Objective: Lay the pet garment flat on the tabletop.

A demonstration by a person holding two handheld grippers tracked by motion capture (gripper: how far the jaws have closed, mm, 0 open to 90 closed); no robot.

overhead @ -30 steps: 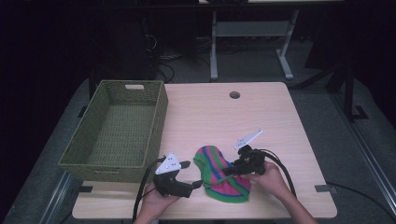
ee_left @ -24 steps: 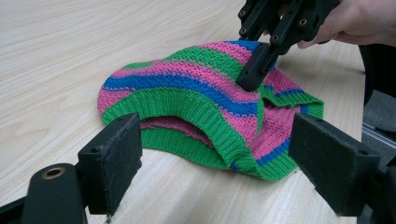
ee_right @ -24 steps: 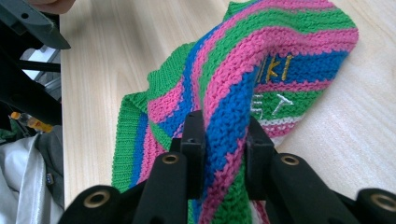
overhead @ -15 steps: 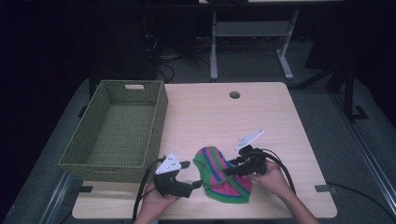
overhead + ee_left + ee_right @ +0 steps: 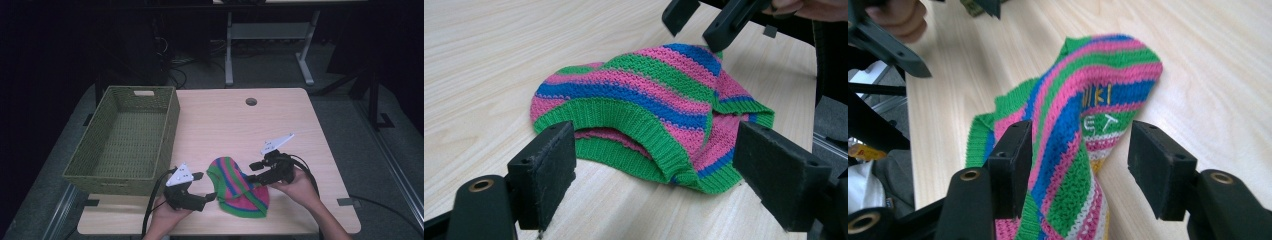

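A knitted piece (image 5: pixel 239 188) striped pink, green and blue lies crumpled near the table's front edge. Its green ribbed cuff (image 5: pixel 624 125) faces my left gripper (image 5: pixel 661 167), which stands open and low on the table, with the cuff just ahead between the wide jaws. In the high view that left gripper (image 5: pixel 205 187) is at the piece's left side. My right gripper (image 5: pixel 254 171) hovers at its right side. The jaws of the right gripper (image 5: pixel 1085 150) have just been opening. A raised fold of the knit (image 5: pixel 1083 115) stands between them, clear of the right pad (image 5: pixel 1158 170).
A green woven basket (image 5: pixel 172 125) with nothing in it stands on the table's left half. A round cable hole (image 5: pixel 251 101) sits near the far edge. Bare wood stretches behind the knit. Desk legs and cables stand on the dark floor beyond the table.
The right gripper's jaws have spread apart off the knit, and that hand has lifted slightly. The left gripper has stayed where it was.
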